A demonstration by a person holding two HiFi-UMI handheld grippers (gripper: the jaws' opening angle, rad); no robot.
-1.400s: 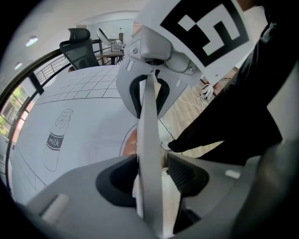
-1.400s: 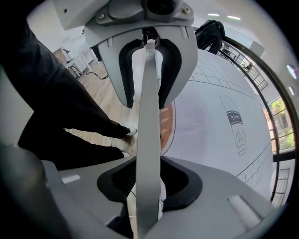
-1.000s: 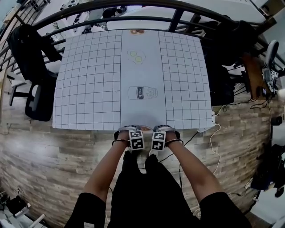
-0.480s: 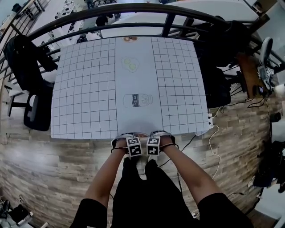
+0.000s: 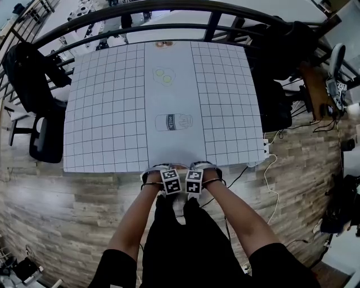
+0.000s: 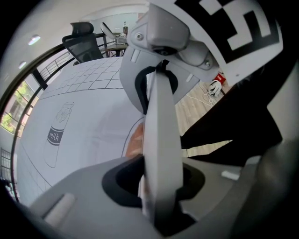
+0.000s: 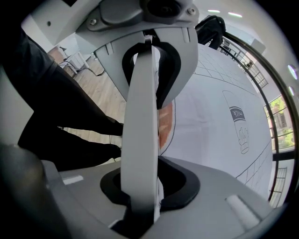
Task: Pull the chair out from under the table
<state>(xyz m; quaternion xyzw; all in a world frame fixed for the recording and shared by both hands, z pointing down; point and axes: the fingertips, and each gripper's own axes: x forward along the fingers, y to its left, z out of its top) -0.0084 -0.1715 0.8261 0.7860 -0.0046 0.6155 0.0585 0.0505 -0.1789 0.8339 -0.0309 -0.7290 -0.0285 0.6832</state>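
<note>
The chair is hidden under the table point(image 5: 107, 112) in the head view. Only a thin white edge point(image 6: 161, 135), which I take for the top of the chair's back, shows in the gripper views point(image 7: 140, 126). My left gripper point(image 5: 166, 170) and right gripper point(image 5: 198, 169) point down side by side at the table's near edge. That white edge runs from one to the other. The jaws of both have just been closing, with the edge between them. In the left gripper view my left gripper point(image 6: 161, 186) encloses it. In the right gripper view my right gripper point(image 7: 140, 182) does the same.
The grid-printed cloth bears a milk drawing point(image 5: 173, 121). A black office chair point(image 5: 39, 112) stands at the left. A dark railing point(image 5: 169, 8) runs behind the table. Black bags point(image 5: 281, 73) and cables point(image 5: 270, 169) lie at the right. My legs point(image 5: 180, 236) are just behind the grippers.
Both grippers stay side by side at the table's near edge. Only the head view has shifted a little.
</note>
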